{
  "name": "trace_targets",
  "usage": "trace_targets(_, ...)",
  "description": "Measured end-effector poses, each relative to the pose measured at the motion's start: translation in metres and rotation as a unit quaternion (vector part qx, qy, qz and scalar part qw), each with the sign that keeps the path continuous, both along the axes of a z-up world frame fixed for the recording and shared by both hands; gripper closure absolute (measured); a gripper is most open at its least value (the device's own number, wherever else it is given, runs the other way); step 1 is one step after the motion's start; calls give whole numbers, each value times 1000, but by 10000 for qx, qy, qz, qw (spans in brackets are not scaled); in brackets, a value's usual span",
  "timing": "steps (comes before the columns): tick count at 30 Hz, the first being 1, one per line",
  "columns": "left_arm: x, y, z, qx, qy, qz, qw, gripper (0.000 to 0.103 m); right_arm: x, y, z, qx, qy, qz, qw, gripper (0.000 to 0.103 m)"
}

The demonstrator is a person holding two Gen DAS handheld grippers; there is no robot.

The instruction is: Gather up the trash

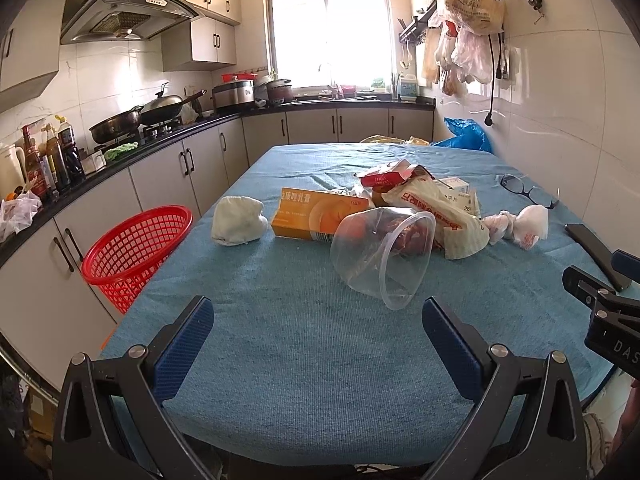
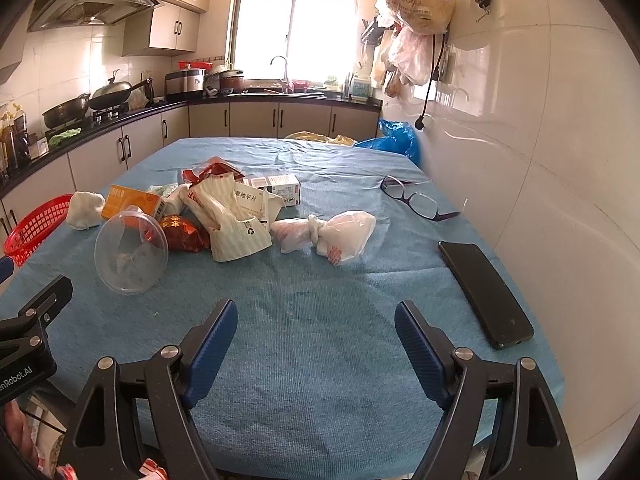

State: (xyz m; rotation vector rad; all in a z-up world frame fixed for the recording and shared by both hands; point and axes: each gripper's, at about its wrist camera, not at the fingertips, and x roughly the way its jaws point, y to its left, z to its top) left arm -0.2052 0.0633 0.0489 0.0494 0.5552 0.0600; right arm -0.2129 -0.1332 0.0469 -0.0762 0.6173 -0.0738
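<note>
Trash lies in a heap mid-table on the blue cloth: a clear plastic cup (image 1: 384, 256) (image 2: 130, 254) on its side, an orange box (image 1: 316, 216) (image 2: 130, 200), a crumpled white wad (image 1: 239, 221) (image 2: 85, 209), a striped paper bag (image 1: 440, 216) (image 2: 236, 224), a red wrapper (image 2: 180, 232), a small white carton (image 2: 276, 188) and a knotted white plastic bag (image 1: 516, 226) (image 2: 328, 234). A red mesh basket (image 1: 132, 252) (image 2: 34, 228) stands off the table's left edge. My left gripper (image 1: 318, 334) is open and empty, short of the cup. My right gripper (image 2: 316, 338) is open and empty, near the front edge.
A black phone (image 2: 486, 292) (image 1: 596, 250) lies at the right front, with glasses (image 2: 416, 198) (image 1: 524, 190) behind it. A blue plastic bag (image 1: 466, 134) sits at the far right corner. Kitchen counters (image 1: 120, 160) run along the left and back; a tiled wall (image 2: 540, 140) bounds the right.
</note>
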Motion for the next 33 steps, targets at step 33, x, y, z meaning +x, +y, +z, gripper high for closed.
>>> trace_targets(33, 65, -26, -4, 361, 354, -248, 9984, 14, 24, -40, -11, 1039, 474, 170, 9933, 47)
